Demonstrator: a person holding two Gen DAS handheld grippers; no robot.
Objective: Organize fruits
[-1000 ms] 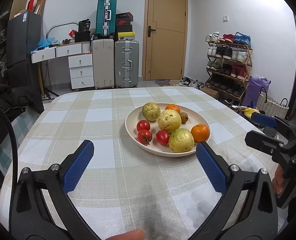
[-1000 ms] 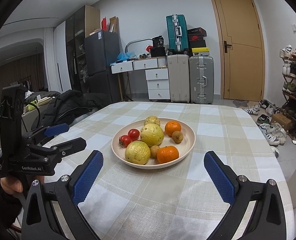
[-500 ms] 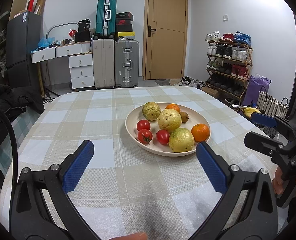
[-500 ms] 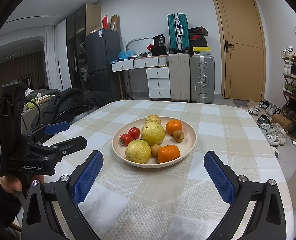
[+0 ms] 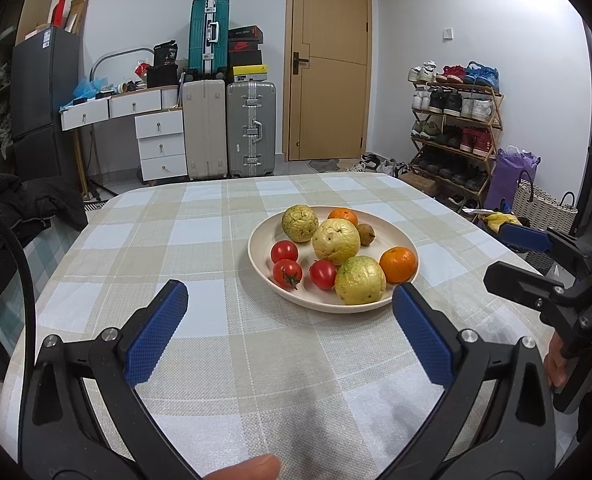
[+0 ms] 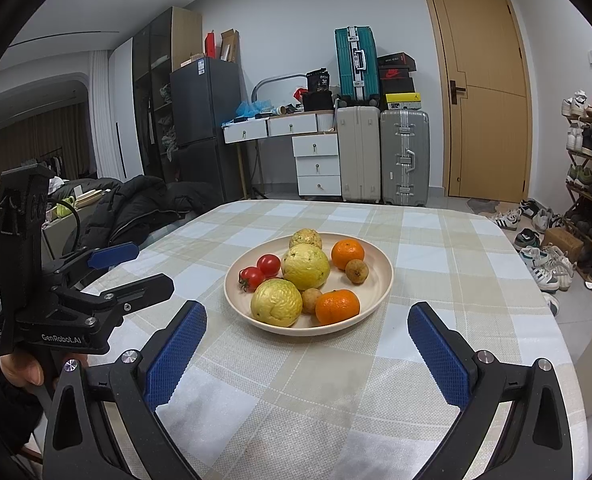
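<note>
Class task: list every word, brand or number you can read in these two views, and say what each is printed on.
"GenRobot.AI": on the left gripper body, right wrist view.
"DAS": partial lettering on the right gripper body, left wrist view.
"36": on the black bag on the desk.
Shoe box and fridge sticker print: too small to read.

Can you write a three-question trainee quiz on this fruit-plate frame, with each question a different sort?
1. True or false: the left gripper is shut on a tomato.
2. Multiple choice: how many oranges lie on the plate in the right wrist view? A) one B) two C) four
3. Fill in: in the left wrist view, the three tomatoes lie on the ____ side of the plate.

Key
1. False: both it and the right gripper are open and hold nothing, short of the plate.
2. B: one orange near, one far.
3. Left, beside the guavas.
</note>
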